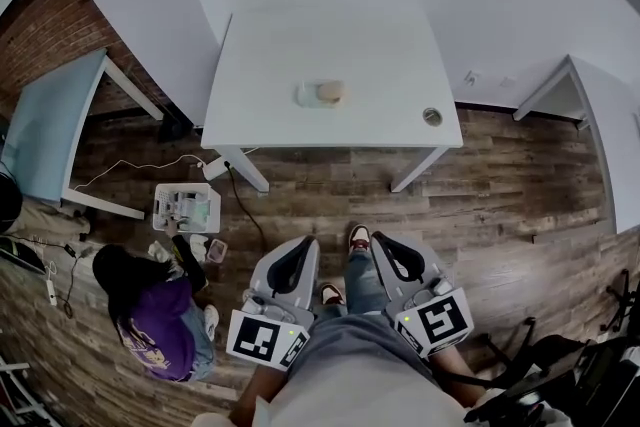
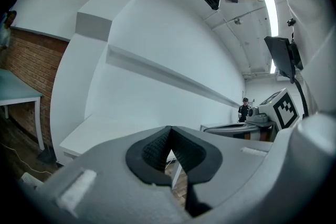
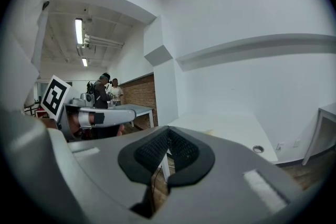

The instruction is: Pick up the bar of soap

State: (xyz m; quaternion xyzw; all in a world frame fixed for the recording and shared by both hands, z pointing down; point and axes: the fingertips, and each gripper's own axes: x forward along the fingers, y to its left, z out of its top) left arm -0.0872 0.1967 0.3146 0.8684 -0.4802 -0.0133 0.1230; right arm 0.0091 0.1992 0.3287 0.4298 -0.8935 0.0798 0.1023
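The bar of soap sits on a small clear dish in the middle of the white tabletop. It is far ahead of both tools, with a strip of wood floor in between. The left tool has its 2 jaws pressed together with nothing inside. The right tool is the same, jaws together and empty. Both are held low, near the person's body.

I think a few things could go wrong.

1. The jaws are together. If a tool gets to the soap like that, it will just bump it and push it off the dish. The jaws must go wide first.

2. Soap is smooth and may be slippery. If the jaws squeeze only a corner, it could pop out. If they come in too low, they may catch the dish rim too, and the dish may lift or tip.

3. The walk is tricky. A cable lies on the floor ahead and to the left of the left tool, by a tabletop leg. A foot could catch on it. A person sits on the floor off to the left of the left tool, so a wide swing that way could hit them.

4. The tabletop edge comes before the soap. A tool held this low could knock into it.
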